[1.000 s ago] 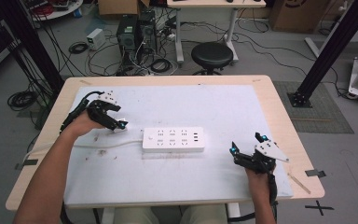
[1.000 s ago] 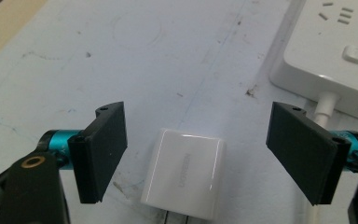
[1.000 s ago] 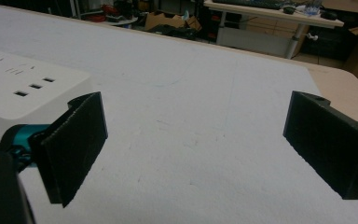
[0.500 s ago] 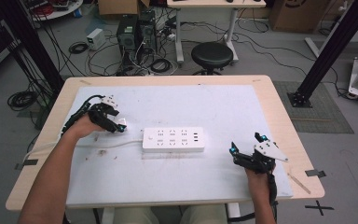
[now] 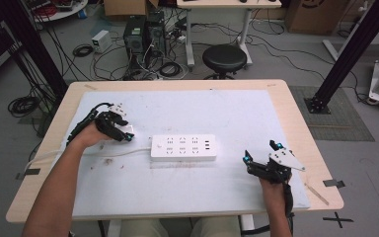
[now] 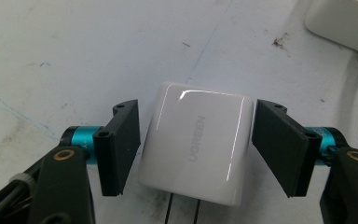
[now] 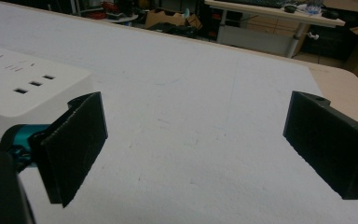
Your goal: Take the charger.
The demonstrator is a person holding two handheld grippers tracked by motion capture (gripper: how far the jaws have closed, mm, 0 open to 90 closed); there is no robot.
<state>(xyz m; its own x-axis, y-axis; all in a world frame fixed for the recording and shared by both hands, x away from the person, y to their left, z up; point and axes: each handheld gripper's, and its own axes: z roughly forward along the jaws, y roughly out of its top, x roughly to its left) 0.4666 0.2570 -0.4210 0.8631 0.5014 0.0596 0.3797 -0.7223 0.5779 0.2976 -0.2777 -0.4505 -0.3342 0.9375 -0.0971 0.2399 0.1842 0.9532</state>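
Two grippers are seen in the high view, well apart on a white mat (image 5: 187, 197) that covers a wooden table (image 5: 301, 113): the left gripper (image 5: 126, 134) is held at the left of the mat over a small white charger (image 5: 128, 131), and the right gripper (image 5: 260, 151) rests near the right edge, with nothing between its jaws. A white power strip (image 5: 183, 147) lies between them in the middle of the mat, its cable (image 5: 79, 154) trailing off to the left. In the left gripper view, the charger (image 6: 198, 142), marked UGREEN, is seen lying flat between the two black jaws, its prongs pointing toward the camera. The jaws have just been closing and now stand about half-way in; each pad sits just beside a flank of the charger, a thin gap showing at the left, so a firm hold cannot be confirmed. In the right gripper view, the right gripper (image 7: 196, 144) is shown spread wide and empty, with a corner of the power strip (image 7: 23, 93) at the far left. The step in hand is judged to be the grasp of the charger. The squeeze would have to be completed squarely on both flanks before any lift, and the prongs then turned toward a socket of the strip.
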